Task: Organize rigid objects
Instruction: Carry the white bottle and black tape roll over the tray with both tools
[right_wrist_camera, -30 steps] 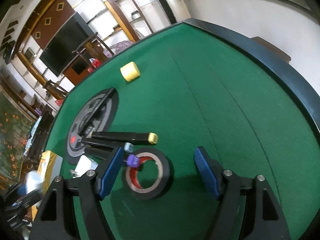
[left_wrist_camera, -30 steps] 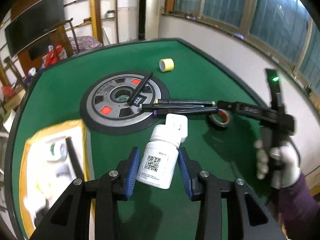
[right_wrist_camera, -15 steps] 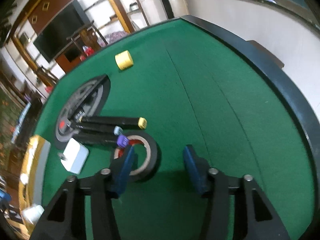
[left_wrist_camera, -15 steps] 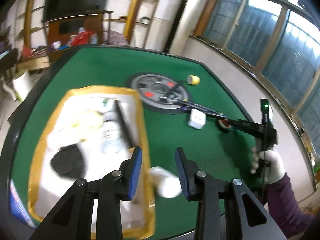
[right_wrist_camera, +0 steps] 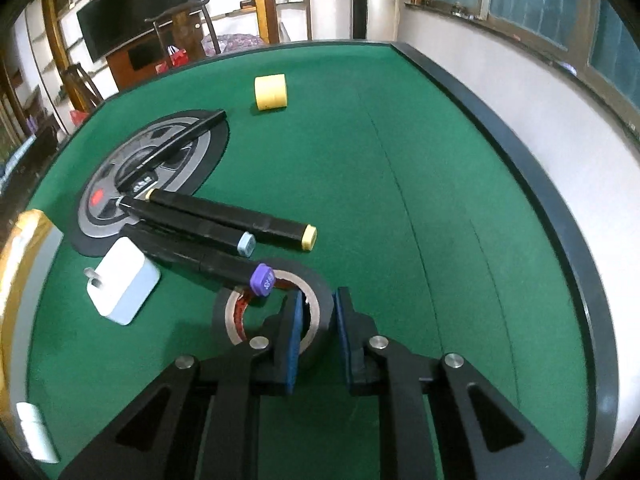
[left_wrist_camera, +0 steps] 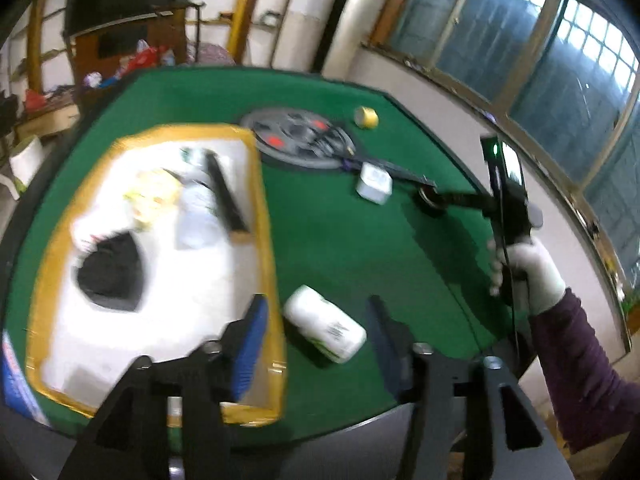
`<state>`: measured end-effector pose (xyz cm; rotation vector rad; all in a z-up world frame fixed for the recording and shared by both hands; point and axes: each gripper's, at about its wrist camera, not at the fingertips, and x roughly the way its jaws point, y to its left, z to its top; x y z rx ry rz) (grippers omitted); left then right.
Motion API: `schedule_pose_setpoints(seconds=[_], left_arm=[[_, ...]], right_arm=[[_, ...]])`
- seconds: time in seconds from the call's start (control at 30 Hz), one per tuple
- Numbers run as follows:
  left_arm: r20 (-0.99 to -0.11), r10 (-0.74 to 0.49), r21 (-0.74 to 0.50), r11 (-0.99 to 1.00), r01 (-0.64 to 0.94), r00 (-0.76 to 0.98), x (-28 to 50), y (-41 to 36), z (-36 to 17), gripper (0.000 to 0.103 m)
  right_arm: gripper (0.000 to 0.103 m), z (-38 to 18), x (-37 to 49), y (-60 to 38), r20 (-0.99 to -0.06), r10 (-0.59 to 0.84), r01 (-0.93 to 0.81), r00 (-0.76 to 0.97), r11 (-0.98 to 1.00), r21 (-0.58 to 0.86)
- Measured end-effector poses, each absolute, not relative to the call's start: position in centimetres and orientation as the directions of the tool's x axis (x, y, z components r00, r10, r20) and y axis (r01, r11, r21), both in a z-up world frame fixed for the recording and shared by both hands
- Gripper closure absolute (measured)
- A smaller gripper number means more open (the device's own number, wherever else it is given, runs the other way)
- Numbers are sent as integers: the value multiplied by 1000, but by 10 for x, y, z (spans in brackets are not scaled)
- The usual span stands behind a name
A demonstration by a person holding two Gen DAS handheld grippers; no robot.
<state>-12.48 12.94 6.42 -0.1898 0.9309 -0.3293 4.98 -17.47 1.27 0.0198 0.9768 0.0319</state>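
Two steps are running at once. The left gripper (left_wrist_camera: 316,330) is hanging over the near edge of the green table (left_wrist_camera: 332,232), just right of the yellow-rimmed tray (left_wrist_camera: 264,216), and its jaws are opening; the white pill bottle (left_wrist_camera: 325,323) is lying on its side on the felt between the fingers, and neither pad is pressing on it. From this view I cannot tell whether the bottle is meant to go on into the tray, but it is lying just outside the tray's rim, so that step looks unfinished. The tray itself is already holding a black pen, a black pouch and some pale items too blurred to name.

The right gripper (right_wrist_camera: 316,320) is clamping the wall of the black tape roll (right_wrist_camera: 276,312), one finger inside the ring and one outside. The purple-capped marker (right_wrist_camera: 208,260) is resting with its cap on the roll's far rim, beside two more markers, a white charger block (right_wrist_camera: 122,280) and a grey disc (right_wrist_camera: 148,176); a yellow tape roll (right_wrist_camera: 271,91) is sitting well apart, farther back.

The next move for the right hand is probably lifting the roll gently so the marker is sliding off rather than being flicked, then carrying it left toward the tray. The left hand is likely needing to re-grip the bottle and take it over the rim
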Motion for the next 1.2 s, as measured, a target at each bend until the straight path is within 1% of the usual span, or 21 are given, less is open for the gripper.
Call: schedule_pose_setpoints(seconds=[0.07,0.17,0.23,0.33,0.4,0.47,0.57,0.63,0.67,0.7,0.73,0.77,0.8,0.93,0.97,1.0,1.07,1.13,1.2], left_arm=[[-768,-345,-280,938,203,540,-120,114,59,45],[-791,-383,-323,924,206,477,-112,101,51,45],[-796,-383,-313,923,223,469,-112,91,47,45],[-825,-294,-217,953,209,483,-107,77,42,45],[-848,-190,-127,979,158,495,-99,74,36,45],[-852,-183,-126,981,147,491,-94,72,30,45],[-842,-126,-39,984,175,525,-86,53,23,44],[-832,-113,-4,980,198,543,-80,44,17,48],[-823,-89,25,981,192,561,-77,41,17,60],[-818,-111,4,980,198,565,-77,41,18,63],[-820,-179,-77,976,206,544,-75,47,20,65],[-815,-259,-178,963,201,518,-73,55,20,70],[-811,-274,-199,960,197,517,-72,57,21,74],[-762,-340,-284,940,188,551,-81,79,38,76],[-743,-354,-307,934,181,568,-85,90,46,96],[-732,-362,-320,931,177,578,-88,95,51,100],[-689,-381,-361,918,164,617,-97,118,68,100],[-670,-367,-364,920,145,646,-105,133,78,100],[-680,-360,-357,923,140,638,-112,144,84,100]], right_arm=[[88,14,43,-177,-831,67,-26,552,998,63],[88,15,32,-179,-832,103,-45,546,995,94],[88,15,26,-179,-829,127,-58,545,992,114],[88,14,21,-179,-824,156,-70,545,988,141],[88,13,19,-178,-820,171,-78,546,985,153],[88,13,16,-177,-816,184,-83,548,983,166],[88,13,13,-178,-811,202,-89,548,979,184],[88,13,10,-180,-806,221,-88,548,974,208],[88,15,7,-181,-801,236,-88,550,970,225],[88,17,4,-182,-795,249,-91,554,966,240],[88,20,1,-183,-786,266,-98,558,962,256],[88,24,-3,-182,-778,278,-107,564,958,265],[88,28,-6,-181,-772,284,-116,569,957,266],[88,51,-22,-171,-744,310,-170,592,950,261],[88,56,-25,-167,-737,319,-185,595,947,261],[88,60,-27,-162,-732,330,-199,597,944,263],[88,69,-30,-149,-719,365,-235,592,931,279],[88,76,-33,-132,-710,394,-277,584,919,281],[88,80,-35,-113,-708,411,-322,574,908,266]])
